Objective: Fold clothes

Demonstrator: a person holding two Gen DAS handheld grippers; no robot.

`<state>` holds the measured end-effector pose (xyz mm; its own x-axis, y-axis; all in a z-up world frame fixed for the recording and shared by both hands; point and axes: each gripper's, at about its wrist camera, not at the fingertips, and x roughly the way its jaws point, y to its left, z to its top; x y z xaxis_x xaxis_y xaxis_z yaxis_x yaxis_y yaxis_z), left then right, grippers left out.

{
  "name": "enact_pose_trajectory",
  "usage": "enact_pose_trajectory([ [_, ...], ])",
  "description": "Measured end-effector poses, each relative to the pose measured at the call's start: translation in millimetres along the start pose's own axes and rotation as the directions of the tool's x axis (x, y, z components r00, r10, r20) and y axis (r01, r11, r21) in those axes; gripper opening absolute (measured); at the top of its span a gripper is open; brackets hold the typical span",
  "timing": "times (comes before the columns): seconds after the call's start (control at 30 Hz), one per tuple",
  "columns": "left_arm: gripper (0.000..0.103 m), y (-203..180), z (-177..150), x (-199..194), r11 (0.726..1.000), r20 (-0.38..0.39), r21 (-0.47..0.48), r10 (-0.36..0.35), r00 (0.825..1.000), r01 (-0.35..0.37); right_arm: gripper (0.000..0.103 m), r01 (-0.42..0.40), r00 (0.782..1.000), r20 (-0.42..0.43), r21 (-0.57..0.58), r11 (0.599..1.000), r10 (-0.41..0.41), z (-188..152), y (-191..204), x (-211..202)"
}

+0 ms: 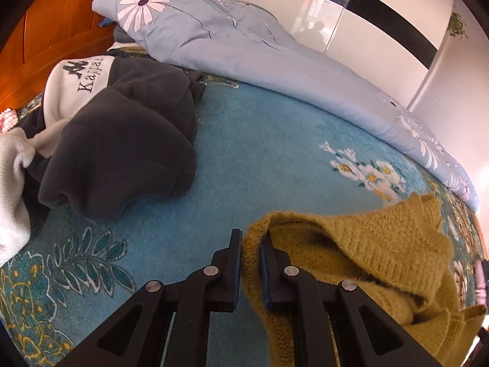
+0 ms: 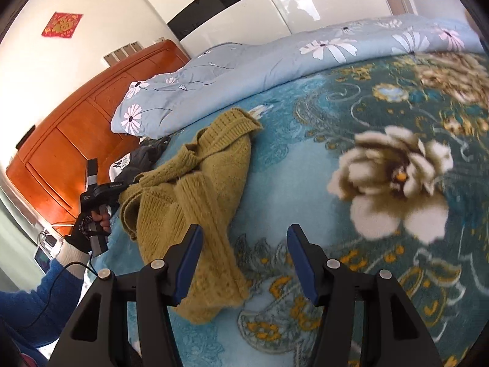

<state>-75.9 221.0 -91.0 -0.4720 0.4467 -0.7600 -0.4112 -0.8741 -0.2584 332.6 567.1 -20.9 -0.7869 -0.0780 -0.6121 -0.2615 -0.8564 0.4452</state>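
— Sweater (image 1: 360,244), mustard knit, where does it lie?

— Crumpled on the bed (image 1: 259,140), on the teal flowered blanket. In the left wrist view it fills the 4 o'clock part; in the right wrist view it runs from the centre toward 8 o'clock.

— And the left tongs (image 1: 251,238)?

— Nearly closed, with an edge of the sweater pinched between the two pads; the knit folds up over the right finger.

— The right tongs (image 2: 244,235)?

— Jaws about half apart, nothing gripped. One hem of the sweater lies just under and beside the left pad (image 2: 189,263); the right pad hangs over bare blanket.

— Anything else on the bed?

— A dark fleece top (image 1: 122,143) with a white chest panel and lettering, heaped at 9 o'clock in the left view, well apart from the sweater. A pale blue quilt (image 1: 232,46) with white daisies lies bunched along the far side, from 11 to 3 o'clock.

— The person?

— A gloved hand (image 2: 88,229) at 8 o'clock in the right view grips the left tool's handle; a blue sleeve (image 2: 36,299) shows below it. An orange wooden headboard (image 2: 76,134) stands behind.
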Motion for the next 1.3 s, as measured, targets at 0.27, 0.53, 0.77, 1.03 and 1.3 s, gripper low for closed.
enact_pose_trajectory([
  [0.27,0.015,-20,-3,-21,0.992,0.035,0.122,-0.025,0.999,0.020,0.059,-0.060,0.994,-0.091,0.058,0.997,0.065,66,-2,65],
  [0.53,0.015,-20,-8,-25,0.991,0.034,0.134,-0.037,0.999,0.033,0.059,-0.242,0.916,-0.280,0.189,0.952,0.289,90,81,143],
  [0.77,0.022,-15,-15,-41,0.990,0.062,0.128,-0.073,0.995,0.065,0.059,-0.107,0.924,-0.295,0.409,0.906,0.242,74,92,199],
  [1.03,0.036,-3,-24,-66,0.991,0.084,0.065,-0.123,0.989,0.118,0.048,-0.079,0.935,-0.249,0.546,0.834,0.251,65,90,225],
  [1.3,0.043,4,-34,-96,0.982,0.081,0.045,-0.188,0.979,0.185,0.011,-0.115,0.959,-0.187,0.422,0.899,0.211,90,84,174],
])
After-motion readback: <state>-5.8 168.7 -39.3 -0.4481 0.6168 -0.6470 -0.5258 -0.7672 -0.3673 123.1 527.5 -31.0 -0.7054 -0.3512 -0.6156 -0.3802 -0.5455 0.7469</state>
